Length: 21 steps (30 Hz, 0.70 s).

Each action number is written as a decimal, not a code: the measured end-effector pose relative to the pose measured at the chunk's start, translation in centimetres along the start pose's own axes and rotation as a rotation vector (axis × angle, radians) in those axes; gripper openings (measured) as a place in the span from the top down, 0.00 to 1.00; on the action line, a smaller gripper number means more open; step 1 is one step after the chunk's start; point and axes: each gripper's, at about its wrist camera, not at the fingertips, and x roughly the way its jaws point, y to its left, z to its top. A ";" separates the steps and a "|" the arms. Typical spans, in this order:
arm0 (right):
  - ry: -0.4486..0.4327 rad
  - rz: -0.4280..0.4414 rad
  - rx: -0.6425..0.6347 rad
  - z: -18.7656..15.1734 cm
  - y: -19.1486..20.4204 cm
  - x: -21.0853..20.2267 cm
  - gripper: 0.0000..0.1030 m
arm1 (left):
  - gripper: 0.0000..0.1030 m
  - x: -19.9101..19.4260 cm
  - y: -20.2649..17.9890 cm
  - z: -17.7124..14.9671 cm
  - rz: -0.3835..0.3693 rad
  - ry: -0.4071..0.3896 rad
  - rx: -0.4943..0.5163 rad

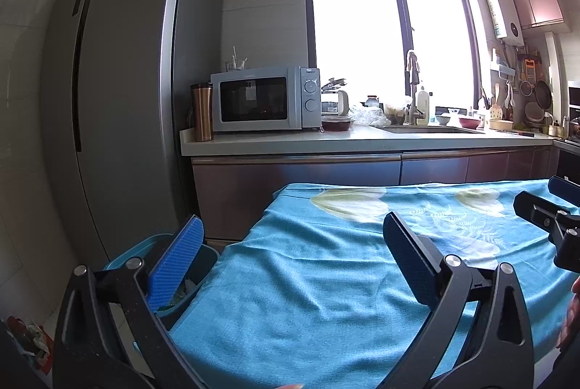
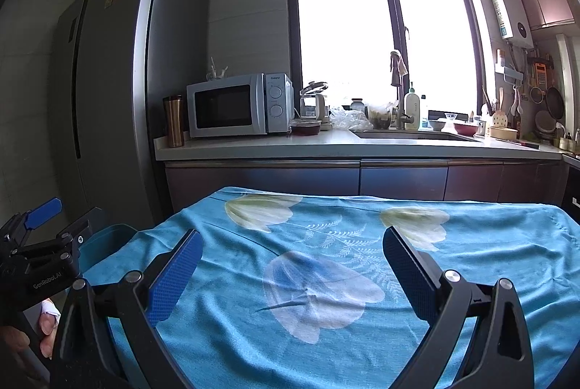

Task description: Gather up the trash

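The blue bin [image 1: 203, 262] sits just off the table's left edge, some scraps [image 1: 181, 291] showing inside it.

We see the left tongs [image 1: 291, 253] and right tongs [image 2: 291, 267] as black frames with silver screws, blue textured pads, "GenRobot.AI" lettering.

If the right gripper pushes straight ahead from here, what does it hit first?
Probably nothing soon. The right gripper, jaws open and empty, points across the blue tablecloth, which shows nothing lying on it. Past the table's far edge, the first thing in line looks like the cabinets under the counter, though depth is unclear.
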 end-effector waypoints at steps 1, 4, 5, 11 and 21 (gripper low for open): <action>0.000 0.000 -0.001 0.0 0.0 0.0 0.06 | 0.05 -0.1 0.0 0.0 0.000 -0.002 0.000; 0.000 0.000 -0.001 0.1 0.0 0.0 0.06 | 0.05 -0.1 -0.1 0.0 0.000 -0.004 -0.001; 0.000 0.000 0.001 0.1 0.0 0.0 0.06 | 0.05 -0.1 -0.1 0.0 0.001 -0.006 -0.001; 0.000 0.003 0.003 0.1 -0.1 -0.2 0.06 | 0.05 -0.2 -0.1 0.1 0.002 -0.014 0.001; 0.001 0.003 0.005 0.2 -0.3 -0.2 0.06 | 0.05 -0.5 -0.2 0.3 0.006 -0.023 0.001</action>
